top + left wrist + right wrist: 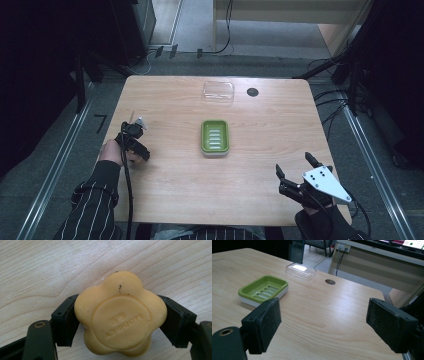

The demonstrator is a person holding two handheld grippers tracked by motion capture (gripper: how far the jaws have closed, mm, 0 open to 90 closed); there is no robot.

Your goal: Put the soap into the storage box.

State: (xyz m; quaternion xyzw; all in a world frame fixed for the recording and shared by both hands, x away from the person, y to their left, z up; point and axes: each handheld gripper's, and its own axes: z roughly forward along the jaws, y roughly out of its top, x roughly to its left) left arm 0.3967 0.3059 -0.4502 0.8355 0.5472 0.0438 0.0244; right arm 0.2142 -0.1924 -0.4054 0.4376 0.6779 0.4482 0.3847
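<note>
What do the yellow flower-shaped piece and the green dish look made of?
Yellow flower-shaped piece: likely bar soap, matte and waxy, with embossed lettering and small specks. Green dish: apparently moulded plastic, smooth with a slight sheen, slotted floor, on a white base.

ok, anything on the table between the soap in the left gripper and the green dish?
Nothing visible. The left gripper is shut on the yellow soap, and bare wood lies between it and the green dish. The clear lid sits farther back.

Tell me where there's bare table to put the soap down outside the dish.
Bare wood lies between the green soap dish and the right gripper, and between the dish and the left gripper, which is shut on the yellow soap. It is tightest at the far edge, around the clear lid and grommet hole.
</note>
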